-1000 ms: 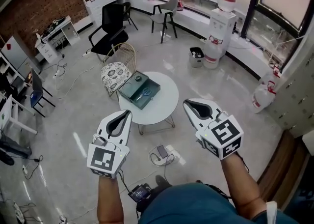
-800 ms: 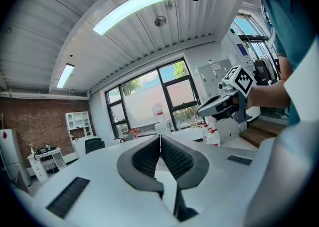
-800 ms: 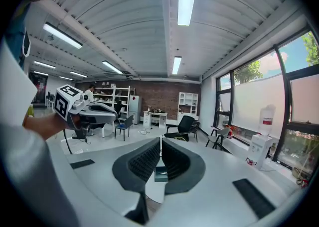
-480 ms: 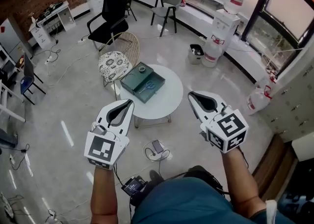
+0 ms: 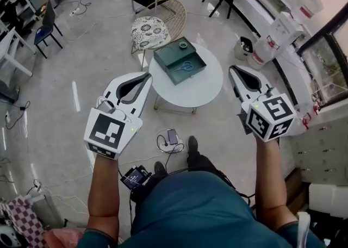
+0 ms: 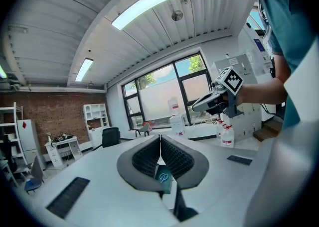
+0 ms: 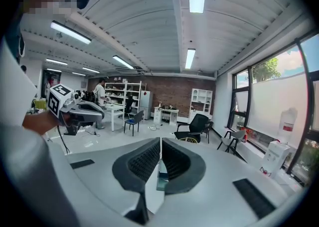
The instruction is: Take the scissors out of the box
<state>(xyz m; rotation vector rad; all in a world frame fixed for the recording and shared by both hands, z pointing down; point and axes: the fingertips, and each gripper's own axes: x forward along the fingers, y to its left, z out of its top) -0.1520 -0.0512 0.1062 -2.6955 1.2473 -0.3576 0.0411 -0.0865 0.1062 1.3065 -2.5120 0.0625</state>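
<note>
On round table (image 5: 202,88) | scissors (image 5: 186,66) tiny, seemingly lying in box (image 5: 169,56) | left gripper (image 5: 145,76), right gripper (image 5: 234,69): jaws together, empty

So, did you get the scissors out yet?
Not yet. Done: nothing, the scissors lie in the box on the table. In hand: nothing, the left hand-held gripper and right hand-held gripper are both shut, empty and away from the box. Left: reach the box, open, grab the scissors, lift them out.
</note>
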